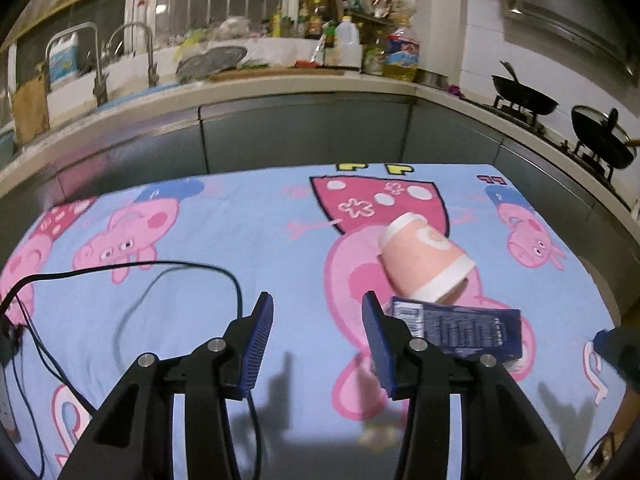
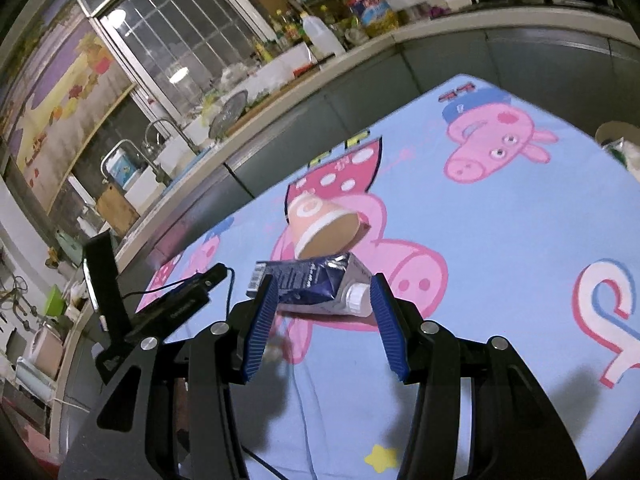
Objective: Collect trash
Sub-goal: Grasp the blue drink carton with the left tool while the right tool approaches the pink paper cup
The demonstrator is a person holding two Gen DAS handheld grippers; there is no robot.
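On the surface [image 2: 500, 220], which is draped in a blue cartoon-pig cloth, two pieces of trash lie close together near the middle. A dark blue carton [image 2: 316, 286] with a white screw cap lies on its side. Just behind it a pink paper cup [image 2: 320, 226] also lies on its side, its brown inside facing the right wrist camera; nothing can be seen inside it.

The right tongs [image 2: 324, 312] are open, and the carton's near end sits between the two blue fingers [image 2: 264, 320]; whether the pads touch it cannot be told. The left tongs [image 1: 318, 344] are open and hold nothing, only bare cloth between them. In the left view the carton [image 1: 468, 330] lies just to the right of them, with the cup [image 1: 424, 264] beyond it.

A black cable [image 1: 140, 272] loops over the cloth on the left. At the far right edge part of a bowl [image 2: 618, 140] shows, with something pale and green inside. Wide bare cloth lies right of the trash. Past the far edge runs a grey kitchen counter [image 1: 304, 136].
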